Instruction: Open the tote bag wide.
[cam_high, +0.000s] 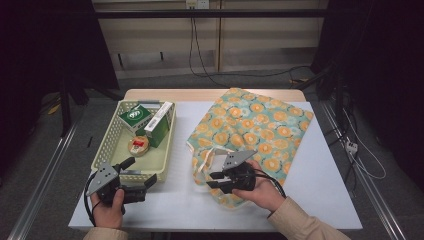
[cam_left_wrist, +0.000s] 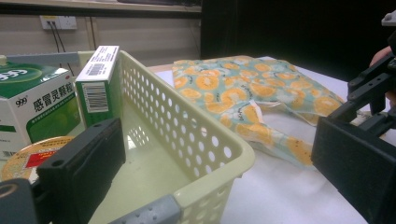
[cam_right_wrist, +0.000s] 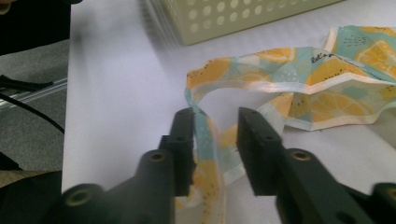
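High view: one floral bag (cam_high: 250, 125), one basket (cam_high: 112, 155) with two boxes (cam_high: 159, 124) and one tin (cam_high: 138, 145); the right gripper (cam_high: 216, 181) straddles the bag's handle (cam_right_wrist: 205, 130) with narrowed jaws not yet pressing, and the left gripper (cam_high: 145, 182) gapes wide, empty.

table (cam_high: 150, 200): white top | basket (cam_high: 112, 150) left | patterned bag (cam_high: 260, 125) right

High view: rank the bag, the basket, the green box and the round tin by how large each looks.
1. Bag
2. Basket
3. Green box, the taller of two boxes
4. Round tin
None look close in size.
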